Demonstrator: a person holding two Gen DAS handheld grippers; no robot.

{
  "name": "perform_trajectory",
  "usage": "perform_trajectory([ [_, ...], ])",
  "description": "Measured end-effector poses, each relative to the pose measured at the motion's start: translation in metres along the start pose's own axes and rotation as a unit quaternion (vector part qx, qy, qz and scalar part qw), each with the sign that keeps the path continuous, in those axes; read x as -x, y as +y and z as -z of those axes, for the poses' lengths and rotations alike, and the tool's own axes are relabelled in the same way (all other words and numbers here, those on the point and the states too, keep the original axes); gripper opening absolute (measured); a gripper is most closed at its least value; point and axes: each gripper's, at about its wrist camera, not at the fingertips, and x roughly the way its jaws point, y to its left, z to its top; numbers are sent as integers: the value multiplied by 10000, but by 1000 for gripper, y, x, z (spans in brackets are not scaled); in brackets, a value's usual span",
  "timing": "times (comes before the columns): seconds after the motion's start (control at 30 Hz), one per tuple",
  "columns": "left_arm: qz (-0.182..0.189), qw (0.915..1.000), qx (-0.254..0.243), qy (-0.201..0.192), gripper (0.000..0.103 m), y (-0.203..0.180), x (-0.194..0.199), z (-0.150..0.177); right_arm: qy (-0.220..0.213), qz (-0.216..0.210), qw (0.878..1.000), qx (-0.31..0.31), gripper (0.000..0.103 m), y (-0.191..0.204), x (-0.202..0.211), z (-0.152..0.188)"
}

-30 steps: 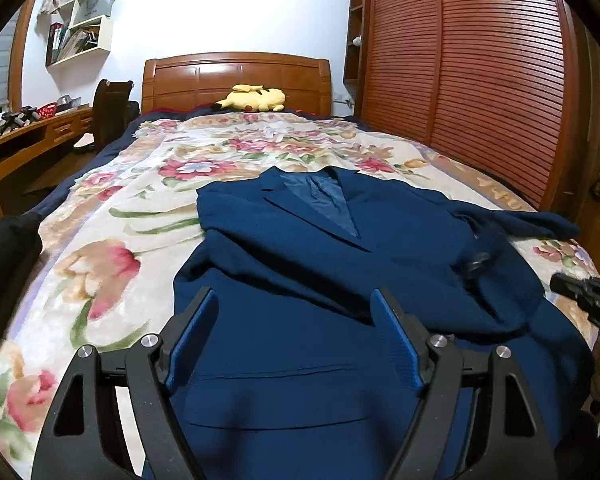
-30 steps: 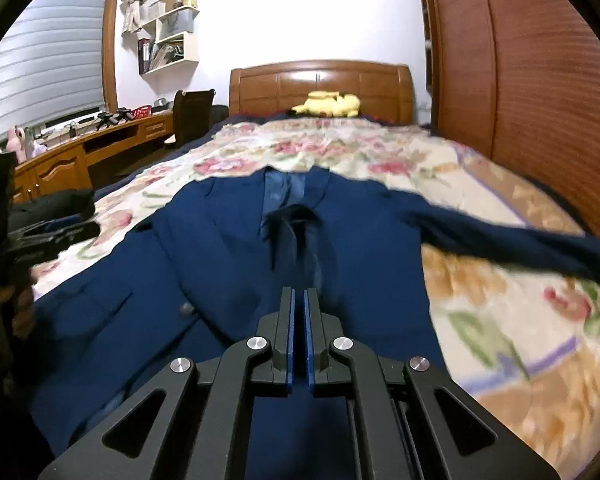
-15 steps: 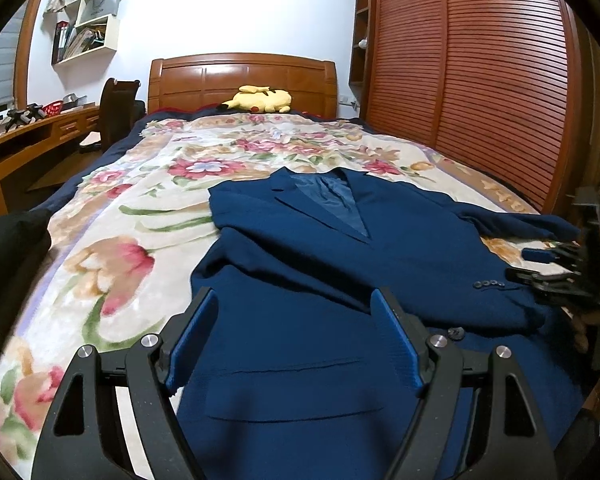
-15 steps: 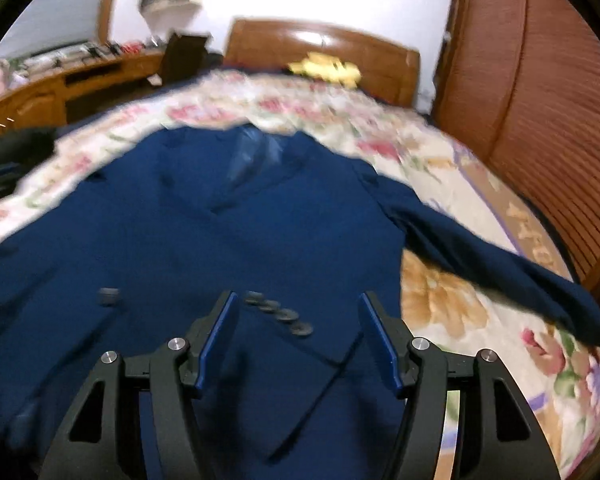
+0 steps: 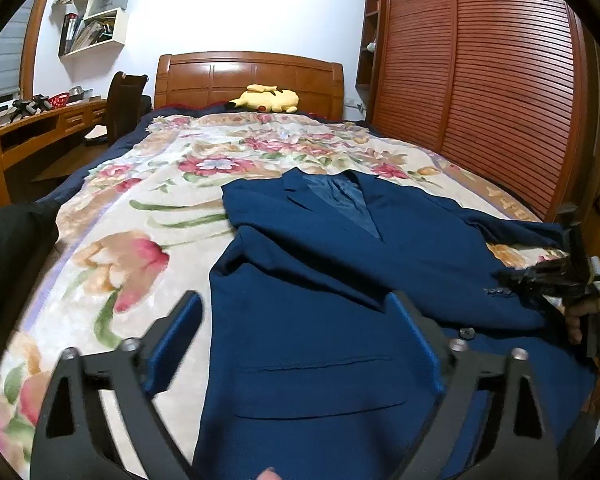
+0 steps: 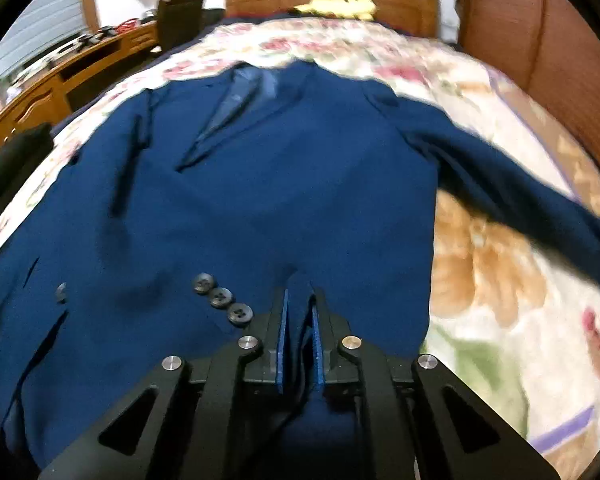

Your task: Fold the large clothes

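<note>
**Right claw closes on the jacket sleeve**

Half a second ago the right gripper (image 6: 298,320) hung above the cuff buttons with its fingers wide apart; now the two blue pads stand nearly together with a fold of blue cloth pinched between them, just to the right of the three dark cuff buttons (image 6: 222,298). The left gripper (image 5: 296,344) remains spread wide, as in both earlier frames, hovering over the lower front of the navy blazer (image 5: 340,280) and holding nothing. It has shifted to the left: its left finger now hangs over the floral bedspread (image 5: 140,208) beside the jacket's edge, while its right finger stays over the cloth near a single front button (image 5: 467,333).

The blazer lies face up on the bed, collar toward the wooden headboard (image 5: 248,76), lapels open on a lighter blue lining. One sleeve is folded across the chest, and its cuff is where the right claw grips. The other sleeve (image 6: 520,188) stretches out to the right over the bedspread, blurred in the right wrist view. From the left wrist view, the right gripper shows at the frame's right edge, down on the jacket with a hand behind it.

A yellow plush toy (image 5: 268,98) rests against the headboard, well apart from the blazer.
</note>
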Motion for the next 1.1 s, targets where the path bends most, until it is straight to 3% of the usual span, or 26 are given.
perform_trajectory([
  [0.1, -9, 10000, -56, -29, 103, -2, 2, 1, -679, -75, 9977, 9, 8, 6, 39, -3],
  [0.23, -109, 9999, -91, -65, 103, -3, 3, 2, -1455, 421, 9881, -265, 8, 0, 92, 2],
  [0.47, -121, 9998, -132, -27, 103, -5, 1, 3, -654, 805, 9945, -124, 8, 2, 67, 31],
  [0.67, -94, 9999, -101, -40, 103, -3, 2, 3, -470, 957, 9942, 134, 9, 11, 63, 30],
  [0.87, 34, 9998, -95, -147, 103, -10, 6, 2, -661, 1003, 9924, 252, 51, 28, 82, 21],
  [1.0, 219, 9994, -112, -225, 103, -20, 6, -1, -780, 927, 9925, 155, 63, 22, 83, 24],
  [1.1, 338, 9989, -164, -289, 103, -30, 6, -2, -744, 930, 9929, 75, 64, 15, 81, 27],
])
